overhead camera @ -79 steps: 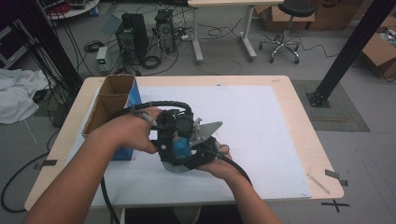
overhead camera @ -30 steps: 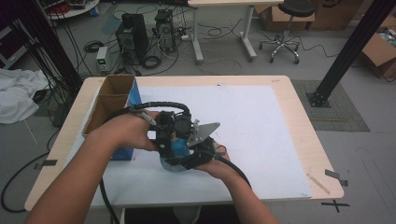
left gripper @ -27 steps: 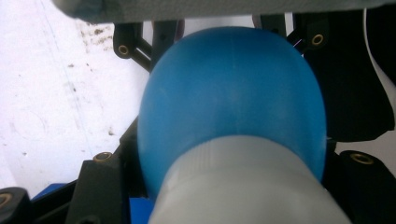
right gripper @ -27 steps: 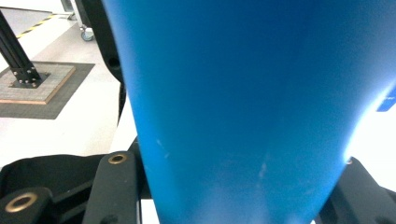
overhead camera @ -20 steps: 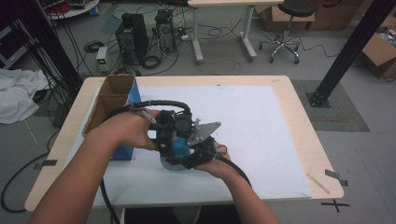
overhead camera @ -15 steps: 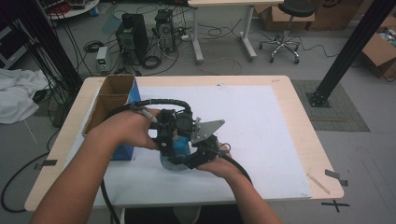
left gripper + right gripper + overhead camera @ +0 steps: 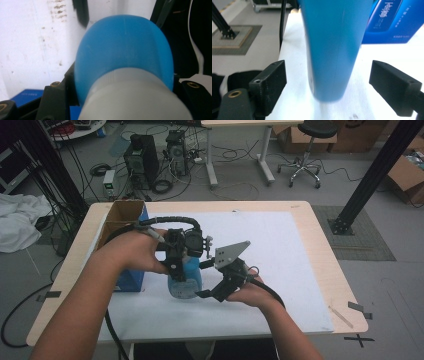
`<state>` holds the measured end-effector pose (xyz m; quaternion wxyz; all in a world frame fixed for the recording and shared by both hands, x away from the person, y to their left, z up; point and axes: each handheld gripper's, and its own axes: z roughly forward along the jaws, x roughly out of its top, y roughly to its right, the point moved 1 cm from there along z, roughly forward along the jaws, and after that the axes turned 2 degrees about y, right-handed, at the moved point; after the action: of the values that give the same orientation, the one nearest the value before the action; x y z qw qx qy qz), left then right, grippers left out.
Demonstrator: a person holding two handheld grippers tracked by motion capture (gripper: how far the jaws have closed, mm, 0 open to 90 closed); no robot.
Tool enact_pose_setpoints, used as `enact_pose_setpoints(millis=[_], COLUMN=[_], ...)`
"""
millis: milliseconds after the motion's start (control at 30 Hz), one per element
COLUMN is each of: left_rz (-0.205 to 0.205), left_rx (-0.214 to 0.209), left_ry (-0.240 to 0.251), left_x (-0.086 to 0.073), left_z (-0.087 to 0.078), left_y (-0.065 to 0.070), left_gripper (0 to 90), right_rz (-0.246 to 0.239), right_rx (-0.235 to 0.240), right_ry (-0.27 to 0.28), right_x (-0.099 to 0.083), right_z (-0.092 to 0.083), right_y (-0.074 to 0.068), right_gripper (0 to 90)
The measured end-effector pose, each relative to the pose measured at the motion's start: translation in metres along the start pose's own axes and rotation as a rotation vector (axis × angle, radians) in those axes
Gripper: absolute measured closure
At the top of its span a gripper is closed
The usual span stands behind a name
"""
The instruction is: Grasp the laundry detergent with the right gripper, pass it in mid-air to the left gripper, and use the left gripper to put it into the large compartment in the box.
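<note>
Bottle [image 7: 184,279], blue, translucent, upright near the front-left part of the surface [image 7: 280,245]. Left gripper [image 7: 178,265] fingers clenched on its upper part, just below the rounded blue cap [image 7: 123,50]; grey-white collar under the cap sits between them in the left gripper view. Right gripper [image 7: 212,292] fingers [image 7: 270,77] have just been opening and stand released, one on each side of the lower body, not touching it. Bottle base looks just above the white sheet, or barely on it; cannot tell which. Blue box [image 7: 390,21] stands just beside the bottle, toward the left edge, with an open cardboard box [image 7: 122,217] behind it.

Judgement: right hand is letting go. Draw it straight back, fingers wide, so neither clips the bottle; left must hold firm and upright.
</note>
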<state>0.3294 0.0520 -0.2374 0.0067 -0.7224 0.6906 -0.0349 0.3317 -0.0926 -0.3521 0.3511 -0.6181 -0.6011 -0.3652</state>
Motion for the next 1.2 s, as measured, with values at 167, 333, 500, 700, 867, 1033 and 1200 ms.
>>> enact_pose_setpoints(millis=[167, 333, 500, 700, 867, 1033, 1200], left_rz=[-0.064, -0.164, -0.296, -0.432, -0.571, -0.689, -0.876], left_rx=[0.001, -0.001, -0.003, 0.014, -0.002, 0.002, 0.041], left_ry=[-0.003, -0.025, -0.041, -0.038, -0.033, -0.023, -0.01], left_x=[-0.005, -0.017, -0.033, -0.053, -0.077, -0.092, -0.113], left_z=[-0.018, -0.048, -0.071, -0.094, -0.114, -0.122, -0.13], left_y=[-0.006, -0.019, -0.033, -0.045, -0.058, -0.066, -0.074], left_gripper=[39.0, 39.0, 38.9, 38.8, 38.8, 38.7, 38.7], right_rz=[-0.005, -0.003, -0.011, -0.027, -0.017, -0.018, -0.016], right_rx=[-0.008, -0.018, -0.02, -0.011, -0.008, -0.02, -0.027], right_ry=[-0.07, -0.207, -0.361, -0.484, -0.612, -0.685, -0.77], right_x=[0.008, 0.016, 0.022, 0.03, 0.032, 0.03, 0.026], right_z=[-0.017, -0.039, -0.05, -0.057, -0.067, -0.074, -0.076], right_y=[0.004, 0.014, 0.02, 0.023, 0.029, 0.033, 0.036], right_gripper=[7.9, 2.3, 0.0, 0.0, 0.0, 0.0, 0.0])
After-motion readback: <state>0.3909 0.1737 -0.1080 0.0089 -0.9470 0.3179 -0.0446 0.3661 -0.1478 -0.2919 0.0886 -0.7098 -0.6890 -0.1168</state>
